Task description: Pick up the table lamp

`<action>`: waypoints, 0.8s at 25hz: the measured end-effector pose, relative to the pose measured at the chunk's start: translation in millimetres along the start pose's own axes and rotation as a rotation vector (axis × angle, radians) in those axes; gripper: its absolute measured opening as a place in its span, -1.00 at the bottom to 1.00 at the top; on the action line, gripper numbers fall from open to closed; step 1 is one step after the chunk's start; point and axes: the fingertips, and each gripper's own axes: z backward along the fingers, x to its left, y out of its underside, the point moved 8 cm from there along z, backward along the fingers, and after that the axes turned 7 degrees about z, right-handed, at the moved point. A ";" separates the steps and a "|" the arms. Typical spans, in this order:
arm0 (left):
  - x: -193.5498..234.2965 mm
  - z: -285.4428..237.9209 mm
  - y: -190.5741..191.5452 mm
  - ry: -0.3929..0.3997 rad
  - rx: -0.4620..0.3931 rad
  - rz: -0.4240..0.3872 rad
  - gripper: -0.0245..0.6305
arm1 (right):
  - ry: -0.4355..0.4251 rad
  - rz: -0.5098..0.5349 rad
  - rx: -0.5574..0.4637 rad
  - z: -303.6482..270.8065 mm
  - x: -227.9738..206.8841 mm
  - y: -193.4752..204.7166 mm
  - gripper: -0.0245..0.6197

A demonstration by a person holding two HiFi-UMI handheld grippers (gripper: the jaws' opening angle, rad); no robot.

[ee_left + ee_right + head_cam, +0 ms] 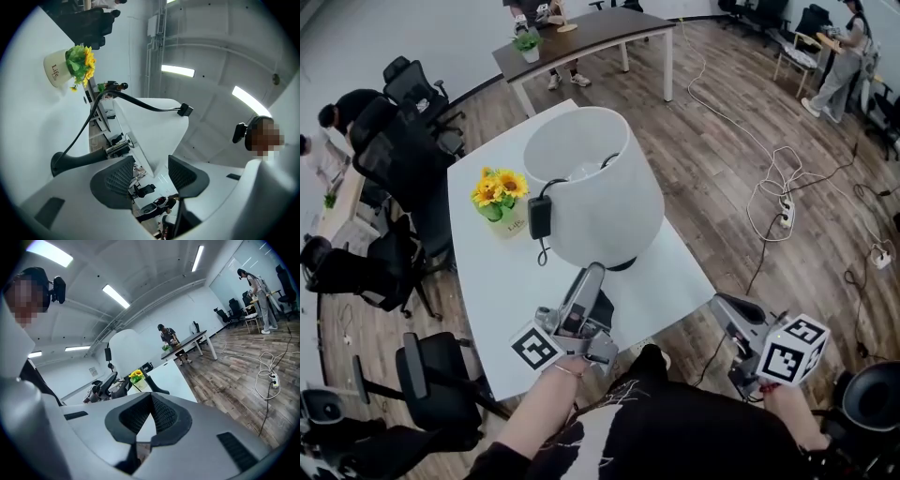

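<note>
1. Nearest the viewer, two hand-held grippers sit on the near side of the table lamp (595,187). The left gripper (592,274) reaches in just short of the lamp's base. Its jaws stand wide apart and press on nothing, and the edge of the shade shows through the gap.
2. The right gripper (722,305) is to the lamp's right and nearer the viewer, off the table's edge and above the floor. Its jaws are closed together and empty.
3. One table lamp stands on a white table (487,281), near the middle of the tabletop. It is upright, so its long axis runs vertically. The open top of its white shade faces up toward the head camera, and a dark sliver of base shows under the near rim.
4. A black cord hangs over the lamp's left side, carrying one black adapter (540,217) against the shade.
5. Just left of the lamp sits one sunflower pot (500,202), cream-coloured with yellow blooms, apart from the shade.
6. Several black office chairs (394,150) crowd the space left of the lamp.
7. Right of the lamp, a wood-plank floor (722,122) carries loose white cables (778,159).
8. Beyond the lamp stands one brown-topped table (591,33) with white legs and a small potted plant (528,44).
9. Far right of the lamp, a person (844,56) stands by more chairs.
</note>
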 end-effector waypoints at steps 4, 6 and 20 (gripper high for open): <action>3.1 -8.5 -4.9 0.044 -0.021 0.028 -0.23 | 0.003 -0.009 -0.005 -6.8 -4.8 -6.6 -0.89; 4.0 -12.1 -6.7 0.053 -0.013 0.022 -0.23 | 0.002 -0.007 -0.004 -11.4 -6.1 -9.7 -0.89; 3.2 -28.5 -22.3 0.133 0.003 -0.028 -0.58 | -0.021 -0.015 0.020 -37.9 -15.5 -26.0 -0.89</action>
